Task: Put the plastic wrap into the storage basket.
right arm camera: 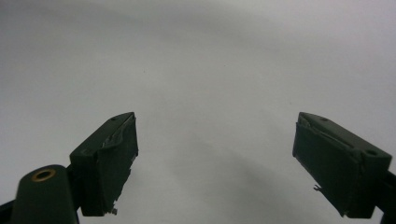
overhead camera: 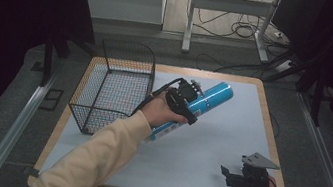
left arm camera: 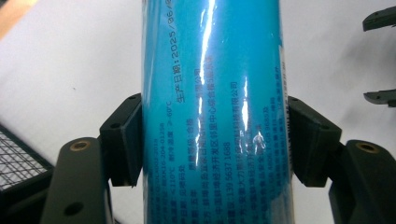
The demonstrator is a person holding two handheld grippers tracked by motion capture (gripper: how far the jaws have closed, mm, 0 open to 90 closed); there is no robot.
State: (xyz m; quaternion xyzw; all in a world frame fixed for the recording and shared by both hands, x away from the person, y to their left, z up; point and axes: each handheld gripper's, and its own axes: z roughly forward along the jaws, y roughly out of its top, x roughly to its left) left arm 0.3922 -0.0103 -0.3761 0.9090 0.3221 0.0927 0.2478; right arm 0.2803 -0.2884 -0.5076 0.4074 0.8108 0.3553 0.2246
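A long blue cylindrical can point(overhead camera: 203, 102) with printed text lies slanted across the middle of the white table mat, its far end pointing up and right. My left gripper point(overhead camera: 184, 102) is shut on the blue can point(left arm camera: 212, 112) around its middle, both pads point(left arm camera: 122, 140) pressed against its sides. My right gripper point(overhead camera: 227, 174) rests near the table's front right corner, away from the can. Its jaws stand wide apart over bare white mat, the right gripper point(right arm camera: 215, 158) open with nothing between its pads point(right arm camera: 112, 158).
A black wire basket point(overhead camera: 112, 85) stands at the table's left side, just left of the can, and its mesh corner point(left arm camera: 18, 161) is close to my left gripper. The wooden table edge point(overhead camera: 269, 135) frames the white mat. Cables and a metal frame lie on the floor beyond.
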